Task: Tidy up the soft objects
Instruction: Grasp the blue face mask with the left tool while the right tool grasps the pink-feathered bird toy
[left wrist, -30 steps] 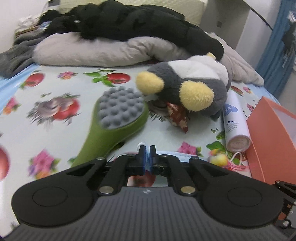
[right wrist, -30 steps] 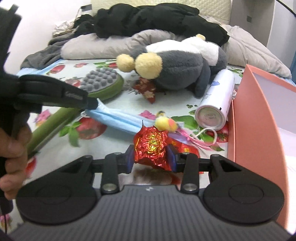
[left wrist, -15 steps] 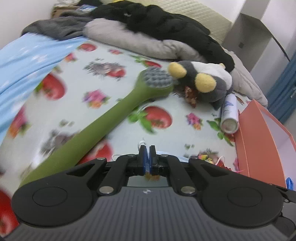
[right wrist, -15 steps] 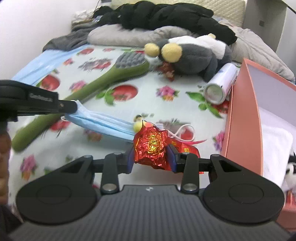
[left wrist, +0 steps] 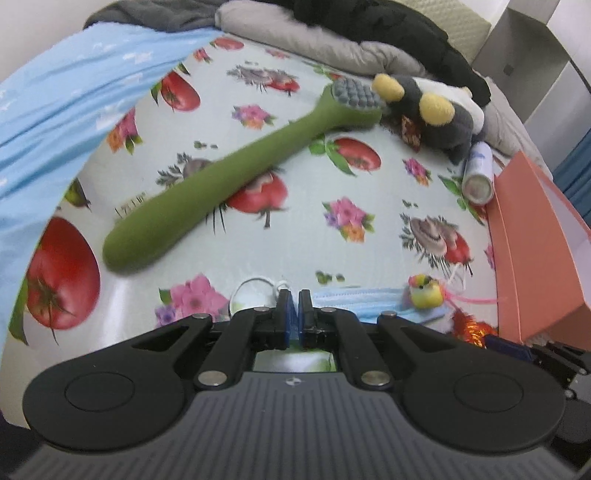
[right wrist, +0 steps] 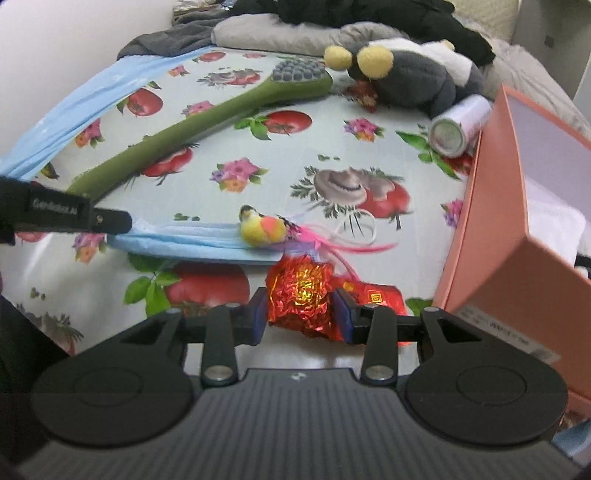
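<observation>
My left gripper (left wrist: 294,295) is shut on one end of a blue face mask (left wrist: 354,301); in the right wrist view it (right wrist: 127,221) holds the mask (right wrist: 192,243) stretched above the bed. A small yellow toy bird (right wrist: 260,230) with pink feathers rests on the mask. My right gripper (right wrist: 301,306) is shut on a crinkled red foil ball (right wrist: 301,299) beside the orange box (right wrist: 517,206). A grey plush toy (right wrist: 406,77) with yellow ears lies at the far side.
A long green massage brush (left wrist: 229,173) lies across the flowered sheet. A white spray can (right wrist: 458,125) lies against the box. A red packet (right wrist: 380,297) lies under the right gripper. Grey and black bedding (left wrist: 369,33) is piled at the back; a blue cloth (left wrist: 55,110) lies left.
Both grippers have pulled back and up from the plush, carrying the mask and the foil ball toward the near end of the orange box. The bird rode along on the mask.
</observation>
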A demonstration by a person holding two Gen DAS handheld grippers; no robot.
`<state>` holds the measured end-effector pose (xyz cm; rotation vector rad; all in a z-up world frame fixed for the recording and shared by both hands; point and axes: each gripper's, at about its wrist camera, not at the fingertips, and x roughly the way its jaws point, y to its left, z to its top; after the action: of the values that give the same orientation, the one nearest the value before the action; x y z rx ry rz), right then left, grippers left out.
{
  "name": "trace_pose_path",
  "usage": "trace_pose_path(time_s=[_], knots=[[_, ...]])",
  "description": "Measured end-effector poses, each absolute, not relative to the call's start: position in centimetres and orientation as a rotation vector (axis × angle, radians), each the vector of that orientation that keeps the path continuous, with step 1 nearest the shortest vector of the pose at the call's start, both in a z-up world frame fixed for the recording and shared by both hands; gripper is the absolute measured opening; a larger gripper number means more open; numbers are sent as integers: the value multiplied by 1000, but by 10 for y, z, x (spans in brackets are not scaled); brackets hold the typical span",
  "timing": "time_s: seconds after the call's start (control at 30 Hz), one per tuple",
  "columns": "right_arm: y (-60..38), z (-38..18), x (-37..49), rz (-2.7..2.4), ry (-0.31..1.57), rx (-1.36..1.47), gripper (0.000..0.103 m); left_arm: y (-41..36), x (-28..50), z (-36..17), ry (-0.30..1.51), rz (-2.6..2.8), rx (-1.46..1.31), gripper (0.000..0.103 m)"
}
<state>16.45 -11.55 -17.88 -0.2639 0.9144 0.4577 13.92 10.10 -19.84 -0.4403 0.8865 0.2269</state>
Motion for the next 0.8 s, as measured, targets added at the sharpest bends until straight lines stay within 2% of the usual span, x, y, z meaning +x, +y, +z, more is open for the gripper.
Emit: trace_pose_path(time_s=[0.07,0.13,0.17,0.27,0.43,0.57,0.8], knots=[[-118,-177,165,455,918,-242,42,100,138,-201,903,218,-444,5],[-120,-173,167,455,917,-222,48,99,139,-202,915,223,-439,7],[-121,-172,168,455,918,-212,49,99,140,-202,923,217,-438,14],[-123,-169,169,458,914,-190,50,100,141,-203,943,208,-432,46],[-120,-163,174,486,894,-164,50,99,138,-202,943,212,-403,51],[-115,-161,182,506,894,-134,50,102,136,-200,939,199,-399,62],[-107,-172,201,533,942,-64,49,91,134,-188,885,76,-212,65]])
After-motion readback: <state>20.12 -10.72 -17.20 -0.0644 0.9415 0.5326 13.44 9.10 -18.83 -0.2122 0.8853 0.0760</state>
